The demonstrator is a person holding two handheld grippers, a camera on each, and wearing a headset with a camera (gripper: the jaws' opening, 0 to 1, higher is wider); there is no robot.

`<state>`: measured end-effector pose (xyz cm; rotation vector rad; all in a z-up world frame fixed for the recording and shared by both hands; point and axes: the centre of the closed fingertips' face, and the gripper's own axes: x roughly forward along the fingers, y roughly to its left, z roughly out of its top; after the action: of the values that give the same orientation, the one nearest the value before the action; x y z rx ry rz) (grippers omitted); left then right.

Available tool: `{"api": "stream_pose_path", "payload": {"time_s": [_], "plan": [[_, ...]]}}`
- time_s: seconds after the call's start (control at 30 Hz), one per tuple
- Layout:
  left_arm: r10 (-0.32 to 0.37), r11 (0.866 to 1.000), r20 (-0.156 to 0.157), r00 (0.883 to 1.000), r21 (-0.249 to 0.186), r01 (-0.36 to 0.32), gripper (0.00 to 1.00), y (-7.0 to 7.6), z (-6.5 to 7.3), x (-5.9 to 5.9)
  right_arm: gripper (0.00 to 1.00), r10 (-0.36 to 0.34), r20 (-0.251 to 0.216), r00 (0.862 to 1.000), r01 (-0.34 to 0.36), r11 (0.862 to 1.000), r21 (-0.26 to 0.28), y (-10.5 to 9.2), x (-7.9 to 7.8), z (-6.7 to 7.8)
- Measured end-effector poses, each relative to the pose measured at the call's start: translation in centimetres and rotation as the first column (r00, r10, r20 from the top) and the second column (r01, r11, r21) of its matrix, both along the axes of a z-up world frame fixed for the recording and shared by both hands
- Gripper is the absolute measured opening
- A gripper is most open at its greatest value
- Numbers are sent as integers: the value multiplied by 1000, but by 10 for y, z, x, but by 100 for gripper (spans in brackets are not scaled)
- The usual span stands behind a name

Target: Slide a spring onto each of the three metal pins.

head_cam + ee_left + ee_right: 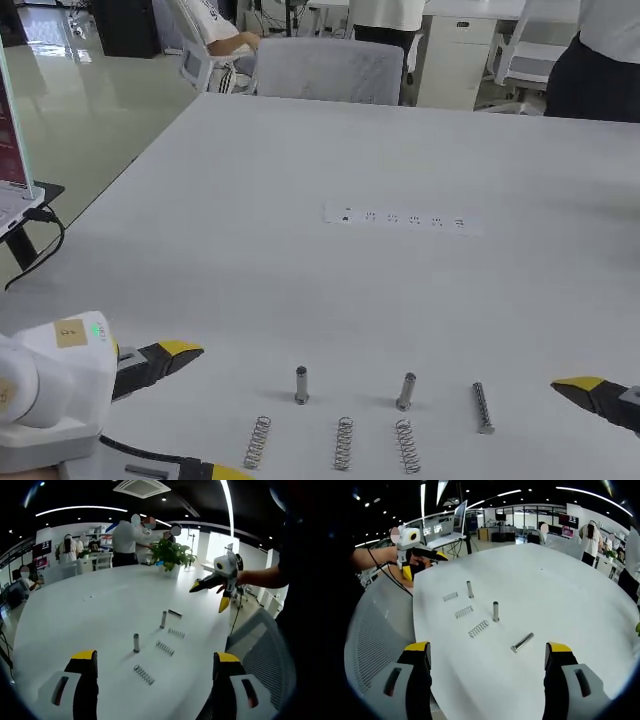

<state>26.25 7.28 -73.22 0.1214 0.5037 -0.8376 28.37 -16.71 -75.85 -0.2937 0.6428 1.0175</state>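
Note:
Two short metal pins (301, 385) (406, 391) stand upright on the white table (330, 290). The third pin (482, 407) lies flat to their right. Three loose springs (258, 441) (344, 443) (406, 445) lie in a row just in front of the pins. My left gripper (200, 410) is open at the table's near left, apart from the leftmost spring. My right gripper (590, 392) is open at the far right, beyond the lying pin (522, 642). Nothing sits between the yellow-tipped jaws of the left gripper (155, 656) or the right gripper (488, 648).
A socket strip (400, 218) is set into the table's middle. A grey chair (330, 70) stands at the far edge, with a laptop (12, 180) off the left side. A potted plant (172, 555) stands at one end of the table, with people behind it.

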Motion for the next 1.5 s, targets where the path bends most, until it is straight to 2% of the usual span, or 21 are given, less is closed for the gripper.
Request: {"api": "stream_pose_path", "payload": {"time_s": [0.3, 0.43, 0.47, 0.53, 0.6, 0.97, 1.13, 1.3, 1.4, 1.5], "plan": [[-16, 1000, 10, 1000, -11, 16, 95, -5, 0, -1, 99, -17, -7, 1000, 17, 1000, 19, -5, -2, -7], [-38, 999, 27, 999, -6, 38, 97, -8, -4, -4, 99, -18, 2, 1000, 18, 999, 34, -3, -1, -4], [-50, 999, 43, 998, -7, 50, 97, -9, -3, -5, 99, -17, 2, 1000, 17, 999, 36, -3, -1, -4], [-46, 999, 36, 998, -10, 47, 97, -9, -3, -6, 99, -17, 2, 1000, 17, 999, 36, -4, -2, -4], [-46, 999, 42, 998, -20, 47, 98, -9, -3, -5, 99, -15, -5, 1000, 15, 999, 35, -3, -4, -4], [-48, 999, 32, 998, -17, 49, 97, -9, -3, -7, 98, -16, -11, 1000, 16, 1000, 27, -5, -9, -6], [-69, 998, 20, 997, 3, 69, 96, -11, -11, -15, 98, -9, -12, 1000, 10, 1000, 16, -7, -17, -11], [-78, 997, 9, 997, 17, 78, 95, -10, -14, -22, 97, -16, -34, 999, 16, 1000, 5, -11, -24, -18], [-68, 998, 10, 998, 15, 68, 95, -6, -13, -21, 97, -23, -44, 999, 23, 1000, 6, -11, -24, -18], [-45, 999, 14, 999, -7, 45, 95, -4, -9, -18, 94, -47, -49, 998, 47, 999, 13, -13, -16, -14]]}}
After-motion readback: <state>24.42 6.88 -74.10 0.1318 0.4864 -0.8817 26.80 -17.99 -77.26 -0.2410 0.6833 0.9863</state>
